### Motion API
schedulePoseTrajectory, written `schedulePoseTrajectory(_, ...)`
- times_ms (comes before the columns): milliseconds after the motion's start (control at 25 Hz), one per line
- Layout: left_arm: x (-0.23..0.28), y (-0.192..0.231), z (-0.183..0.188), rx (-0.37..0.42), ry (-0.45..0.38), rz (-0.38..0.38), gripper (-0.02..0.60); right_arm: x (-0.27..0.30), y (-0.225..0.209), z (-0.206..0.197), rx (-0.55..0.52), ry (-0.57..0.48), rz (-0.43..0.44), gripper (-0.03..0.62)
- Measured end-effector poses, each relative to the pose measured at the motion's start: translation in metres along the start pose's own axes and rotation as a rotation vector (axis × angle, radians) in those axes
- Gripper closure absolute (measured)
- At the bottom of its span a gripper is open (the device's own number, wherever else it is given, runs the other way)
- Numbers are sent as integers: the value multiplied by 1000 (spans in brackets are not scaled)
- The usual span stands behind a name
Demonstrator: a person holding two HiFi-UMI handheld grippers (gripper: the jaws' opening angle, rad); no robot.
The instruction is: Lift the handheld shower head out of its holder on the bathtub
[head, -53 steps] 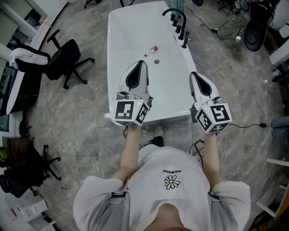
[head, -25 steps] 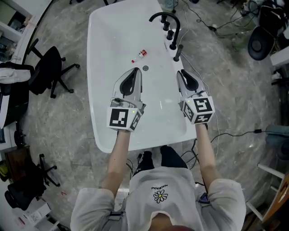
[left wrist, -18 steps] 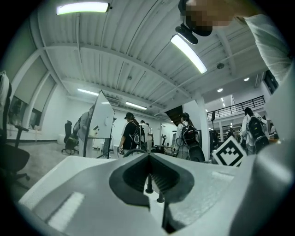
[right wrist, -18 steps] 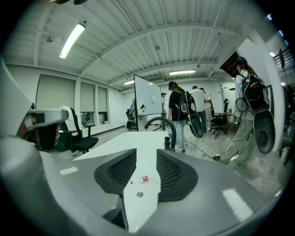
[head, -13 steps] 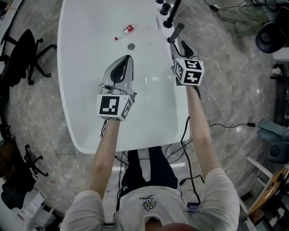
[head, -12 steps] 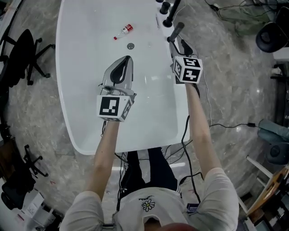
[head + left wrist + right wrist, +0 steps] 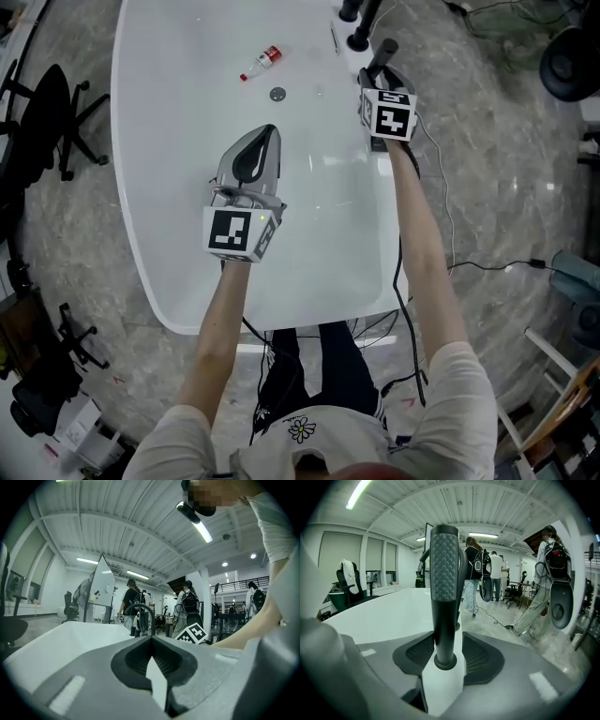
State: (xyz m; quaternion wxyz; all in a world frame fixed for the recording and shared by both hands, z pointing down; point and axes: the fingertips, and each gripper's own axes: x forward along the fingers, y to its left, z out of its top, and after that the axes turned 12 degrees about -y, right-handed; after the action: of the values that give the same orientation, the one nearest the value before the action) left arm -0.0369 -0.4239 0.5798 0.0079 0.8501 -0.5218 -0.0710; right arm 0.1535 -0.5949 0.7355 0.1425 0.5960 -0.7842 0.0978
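Observation:
The black handheld shower head [image 7: 444,569] stands upright in its holder [image 7: 445,662] on the white bathtub's right rim [image 7: 386,187]. My right gripper [image 7: 445,638] is open, one jaw on each side of the handle, close to it but not clamped. From above, the right gripper [image 7: 379,73] sits just behind the shower head [image 7: 385,48]. My left gripper [image 7: 269,133] hovers over the tub's basin, shut and holding nothing; its own view shows the left gripper [image 7: 151,638] pointing toward the faucet [image 7: 139,616].
A small red-capped bottle [image 7: 262,62] lies in the tub near the drain [image 7: 277,94]. Black tap knobs [image 7: 357,41] stand on the rim just beyond the shower head. An office chair [image 7: 42,112] is at left. Cables [image 7: 441,197] run over the floor at right. People stand in the background.
My right gripper has moved forward along the tub's right rim until its jaws straddle the shower head handle. The left gripper has stayed over the basin.

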Motion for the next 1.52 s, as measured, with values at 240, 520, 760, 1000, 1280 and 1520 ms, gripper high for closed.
schedulePoseTrajectory(240,-3,8,-7,-3,9,15,580,8,3,-10,-42,-7,1,437)
schedulePoseTrajectory(520,-12,24,11,11,4,50,581,11,3,-11,-38,8,-21,442)
schedulePoseTrajectory(760,-20,36,37,52,-27,40,580,0,-3,4,-7,-76,-75,442)
schedulePoseTrajectory(1000,-31,51,60,31,-76,102,581,-19,21,131,-189,-288,-9,444)
schedulePoseTrajectory(1280,-21,32,166,71,-189,64,581,-80,43,278,-271,-440,13,442)
schedulePoseTrajectory(1520,-34,13,276,113,-299,41,580,-152,61,356,-230,-520,-6,443)
